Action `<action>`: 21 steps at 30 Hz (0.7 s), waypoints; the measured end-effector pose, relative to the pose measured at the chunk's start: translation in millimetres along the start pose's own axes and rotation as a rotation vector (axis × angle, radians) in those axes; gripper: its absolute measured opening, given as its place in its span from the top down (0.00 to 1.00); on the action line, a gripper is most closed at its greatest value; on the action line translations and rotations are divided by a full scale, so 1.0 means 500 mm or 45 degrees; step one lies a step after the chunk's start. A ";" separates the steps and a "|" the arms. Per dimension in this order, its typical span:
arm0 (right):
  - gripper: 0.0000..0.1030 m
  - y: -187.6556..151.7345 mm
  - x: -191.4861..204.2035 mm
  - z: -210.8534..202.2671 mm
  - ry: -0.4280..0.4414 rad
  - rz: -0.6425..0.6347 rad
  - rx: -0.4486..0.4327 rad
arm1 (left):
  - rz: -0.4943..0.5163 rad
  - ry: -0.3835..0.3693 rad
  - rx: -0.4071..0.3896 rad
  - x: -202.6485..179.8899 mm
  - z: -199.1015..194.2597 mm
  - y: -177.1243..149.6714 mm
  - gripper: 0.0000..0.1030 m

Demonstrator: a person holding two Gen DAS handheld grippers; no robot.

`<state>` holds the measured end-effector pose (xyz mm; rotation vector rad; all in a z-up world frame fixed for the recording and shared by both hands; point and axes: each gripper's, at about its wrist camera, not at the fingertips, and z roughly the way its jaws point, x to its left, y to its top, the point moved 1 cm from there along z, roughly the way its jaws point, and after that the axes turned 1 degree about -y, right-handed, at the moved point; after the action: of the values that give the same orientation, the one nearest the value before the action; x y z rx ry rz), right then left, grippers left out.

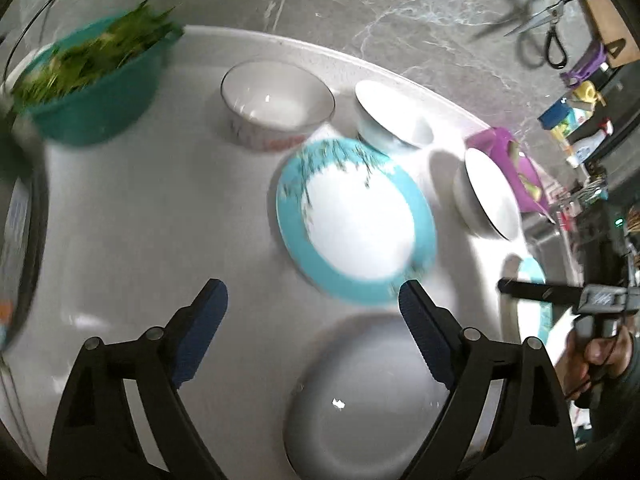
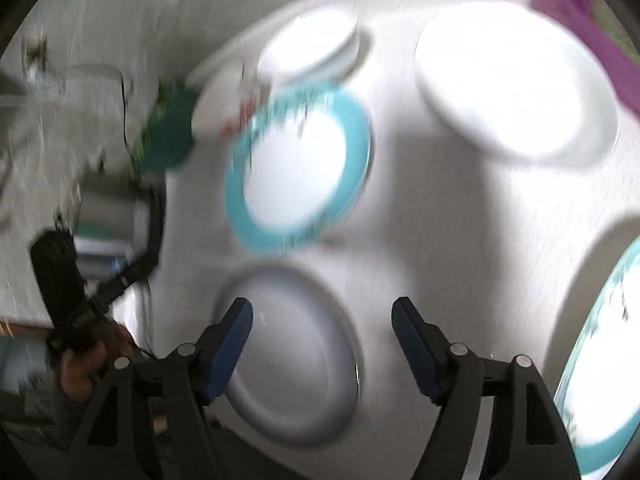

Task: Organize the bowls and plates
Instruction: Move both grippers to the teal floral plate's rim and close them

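Note:
On a round white table (image 1: 140,216) lie a teal-rimmed plate (image 1: 352,224), a plain white plate (image 1: 368,400) and a second teal-rimmed plate (image 1: 534,300) at the right edge. Three white bowls stand behind: one with red print (image 1: 276,104), one (image 1: 392,116), one with a dark rim (image 1: 488,196). My left gripper (image 1: 312,308) is open and empty above the table, in front of the white plate. My right gripper (image 2: 322,328) is open and empty above the white plate (image 2: 292,356); the teal plate (image 2: 296,168) and second teal plate (image 2: 604,360) also show there, blurred.
A teal bowl of greens (image 1: 92,92) stands at the far left. A purple container (image 1: 516,160) sits behind the dark-rimmed bowl. Scissors (image 1: 548,20) hang on the marble wall. A dark-rimmed object (image 1: 20,248) sits at the left edge. Shelf clutter stands at the right.

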<state>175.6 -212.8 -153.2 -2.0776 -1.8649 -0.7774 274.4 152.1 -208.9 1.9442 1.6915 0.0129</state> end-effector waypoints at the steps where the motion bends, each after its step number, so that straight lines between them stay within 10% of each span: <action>1: 0.27 0.012 -0.004 -0.004 0.021 0.016 -0.036 | 0.011 0.001 0.007 0.002 0.010 0.017 0.15; 21: 0.32 0.140 -0.032 0.135 -0.031 0.026 -0.128 | 0.062 0.012 0.208 0.047 0.202 0.073 0.22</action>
<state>258.1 -202.6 -206.1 -2.1723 -1.8499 -0.8618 348.4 131.6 -287.4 2.1076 1.6971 -0.1008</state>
